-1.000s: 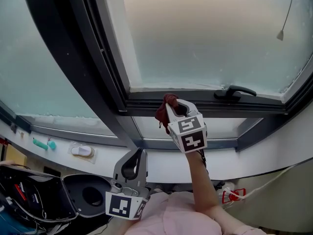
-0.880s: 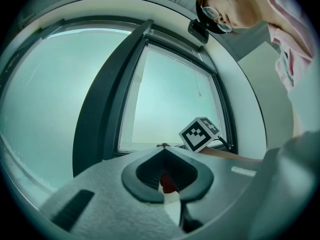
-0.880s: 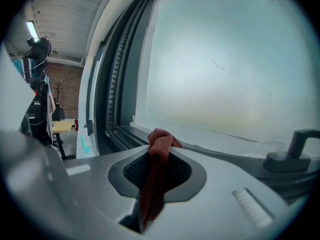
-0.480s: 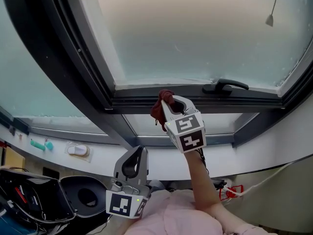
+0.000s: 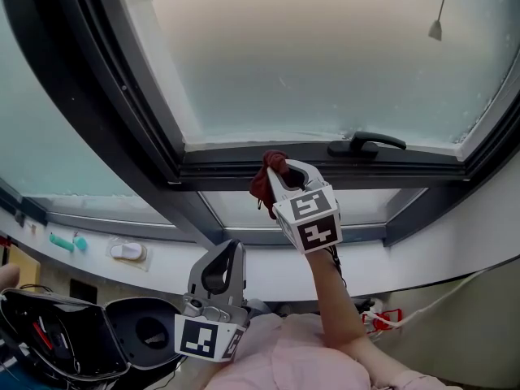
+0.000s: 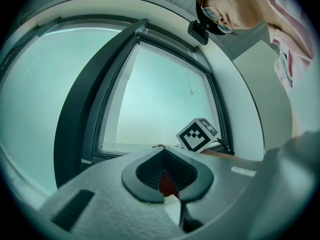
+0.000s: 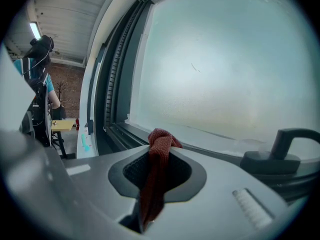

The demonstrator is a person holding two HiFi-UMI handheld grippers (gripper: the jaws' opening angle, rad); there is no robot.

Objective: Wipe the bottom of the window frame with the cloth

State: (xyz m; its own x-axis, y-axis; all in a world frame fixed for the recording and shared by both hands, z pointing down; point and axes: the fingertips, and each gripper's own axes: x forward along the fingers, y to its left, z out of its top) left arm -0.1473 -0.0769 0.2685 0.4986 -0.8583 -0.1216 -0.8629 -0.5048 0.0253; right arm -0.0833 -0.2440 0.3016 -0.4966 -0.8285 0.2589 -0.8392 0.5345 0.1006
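My right gripper [image 5: 279, 167] is shut on a dark red cloth [image 5: 263, 182] and holds it up against the dark bottom rail of the window frame [image 5: 244, 169], left of the black window handle [image 5: 366, 145]. In the right gripper view the cloth [image 7: 156, 179] bunches out above the shut jaws of the right gripper [image 7: 161, 149], just before the bottom rail [image 7: 210, 141] and the handle [image 7: 282, 146]. My left gripper [image 5: 231, 249] hangs lower, near my body, shut with nothing held. In its own view the left gripper [image 6: 162, 153] points at the window, with the right gripper's marker cube [image 6: 198, 134] beyond.
A white sill [image 5: 162, 258] under the window carries a small white object [image 5: 127, 252] and teal items [image 5: 62, 240]. An open black case [image 5: 57, 340] lies at the lower left. A blind cord weight [image 5: 436, 29] hangs at the upper right. A person [image 7: 41, 79] stands far left.
The right gripper with the cloth has slid a little to the right along the bottom rail, closer to the handle. The head view has shifted; the left gripper stays low.
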